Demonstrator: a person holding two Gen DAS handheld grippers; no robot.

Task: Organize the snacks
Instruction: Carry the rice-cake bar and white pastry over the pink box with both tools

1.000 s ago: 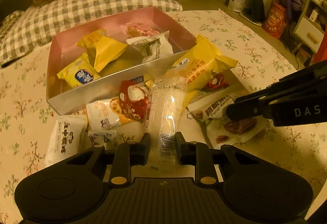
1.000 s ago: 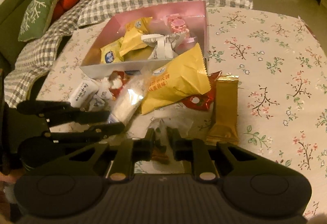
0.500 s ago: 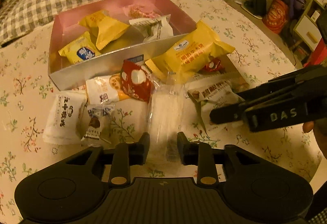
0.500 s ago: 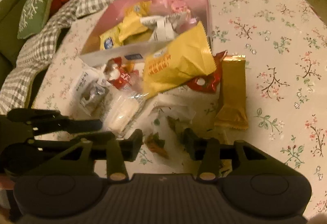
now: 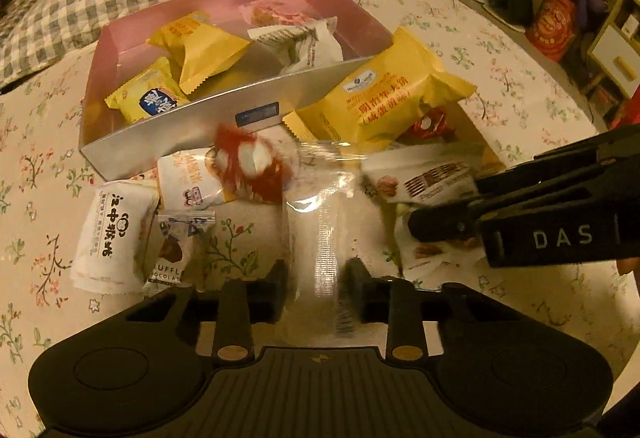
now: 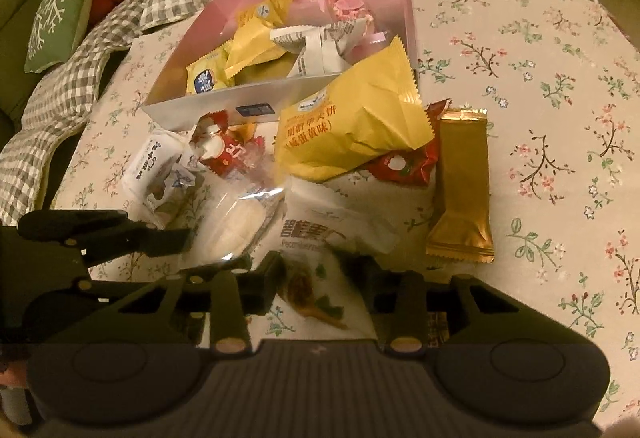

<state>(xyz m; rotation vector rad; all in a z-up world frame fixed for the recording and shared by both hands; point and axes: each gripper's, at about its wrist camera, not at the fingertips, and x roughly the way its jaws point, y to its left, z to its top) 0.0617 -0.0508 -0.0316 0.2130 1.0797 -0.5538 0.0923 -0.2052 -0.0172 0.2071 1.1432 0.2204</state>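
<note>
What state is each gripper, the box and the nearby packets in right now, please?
Pink box: open, snacks inside.
Left gripper: jaws closing on the clear packet.
Right gripper: jaws closing on the pecan packet.
Big yellow packet: sealed, resting against the box.
Gold bar: sealed, flat on the tablecloth.

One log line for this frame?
task: organize snacks | left gripper: shut on clear packet | right gripper: closing on pecan packet | box: partly filled
</note>
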